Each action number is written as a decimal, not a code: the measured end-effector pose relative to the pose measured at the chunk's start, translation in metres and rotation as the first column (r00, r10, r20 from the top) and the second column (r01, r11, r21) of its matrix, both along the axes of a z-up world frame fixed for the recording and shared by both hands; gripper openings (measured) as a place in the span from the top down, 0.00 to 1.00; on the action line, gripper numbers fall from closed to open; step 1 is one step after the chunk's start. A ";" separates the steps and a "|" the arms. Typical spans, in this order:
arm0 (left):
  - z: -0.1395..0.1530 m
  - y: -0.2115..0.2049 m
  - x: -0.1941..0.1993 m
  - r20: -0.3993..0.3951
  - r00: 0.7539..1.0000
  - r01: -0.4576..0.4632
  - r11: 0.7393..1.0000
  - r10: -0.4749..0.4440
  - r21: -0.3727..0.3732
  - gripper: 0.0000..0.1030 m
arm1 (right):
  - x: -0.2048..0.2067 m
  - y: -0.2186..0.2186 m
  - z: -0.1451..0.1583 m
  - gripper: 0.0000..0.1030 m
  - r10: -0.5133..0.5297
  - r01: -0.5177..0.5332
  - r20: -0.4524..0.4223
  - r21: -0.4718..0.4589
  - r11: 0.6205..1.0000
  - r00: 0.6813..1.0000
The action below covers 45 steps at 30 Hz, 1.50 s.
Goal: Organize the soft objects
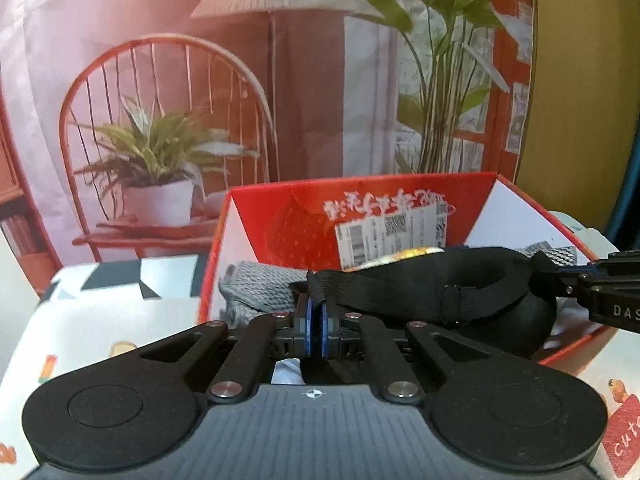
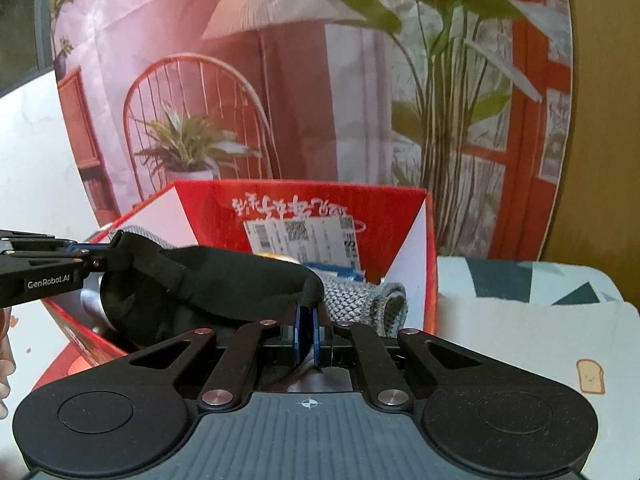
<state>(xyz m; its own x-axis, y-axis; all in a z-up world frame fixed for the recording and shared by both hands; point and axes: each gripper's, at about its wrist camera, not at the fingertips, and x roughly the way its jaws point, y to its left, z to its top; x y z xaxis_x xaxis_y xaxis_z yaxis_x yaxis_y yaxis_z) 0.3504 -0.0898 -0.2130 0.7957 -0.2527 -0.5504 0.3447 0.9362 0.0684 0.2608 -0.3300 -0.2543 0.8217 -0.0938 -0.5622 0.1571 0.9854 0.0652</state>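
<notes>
Left wrist view shows your left tongs (image 1: 316, 322) clamped on one end of a black padded eye mask (image 1: 460, 280), pinching its strap between the blue pads. At the right edge your right tongs (image 1: 560, 276) are closed on the other end. The right wrist view agrees: the right tongs (image 2: 306, 326) pinch the mask (image 2: 224, 276) at its strap end and the left tongs (image 2: 100, 258) grip the far end. The mask hangs stretched between the two, over the open red cardboard box (image 1: 280, 216), with its belly sagging below the rim.

By my reading, you are lowering the mask into the box. Keep both ends at the same height and bring them in together, so the strap does not twist or catch the box rim (image 2: 304, 188). Ease the tension before you let go; a taut mask will spring aside. Aim for the free space in front of the grey knitted cloth (image 1: 260, 284) rather than on top of it, and release both ends only once the mask rests on the bottom.

Counting what shows: one eye mask, one box, two tongs. Grey knitted fabric shows at both ends of the box, and I cannot tell whether that is one piece or two. One white shipping label (image 2: 304, 236) sits on the inner back wall, and something yellow peeks behind the mask, too hidden to name. The box stands on a table (image 2: 520, 344) with a patterned cloth.
</notes>
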 end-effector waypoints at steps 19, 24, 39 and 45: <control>0.017 0.020 -0.019 -0.018 0.999 0.029 0.999 -0.029 -0.039 0.29 | -0.014 0.008 0.013 0.86 -0.078 0.078 -0.115 -0.008 0.997 0.990; 0.024 0.021 -0.031 0.012 1.000 0.027 0.999 -0.026 -0.044 0.05 | -0.025 0.008 0.019 0.81 -0.093 0.092 -0.111 -0.014 0.996 0.989; 0.040 0.050 -0.050 0.026 0.996 -0.084 0.993 0.086 -0.085 0.00 | -0.046 0.020 0.039 0.00 -0.124 0.124 -0.033 -0.020 0.992 0.992; 0.050 0.058 -0.060 0.054 0.986 -0.152 0.986 0.156 -0.074 0.00 | -0.051 0.026 0.048 0.00 -0.119 0.119 -0.001 0.023 0.993 0.993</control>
<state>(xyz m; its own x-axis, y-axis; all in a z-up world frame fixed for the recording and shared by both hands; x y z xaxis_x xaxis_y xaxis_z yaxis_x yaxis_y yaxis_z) 0.2906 -0.0317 -0.1630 0.8590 -0.1603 -0.4862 0.1932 0.9810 0.0179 0.2098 -0.3040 -0.2066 0.8056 -0.1780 -0.5652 0.2733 0.9579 0.0879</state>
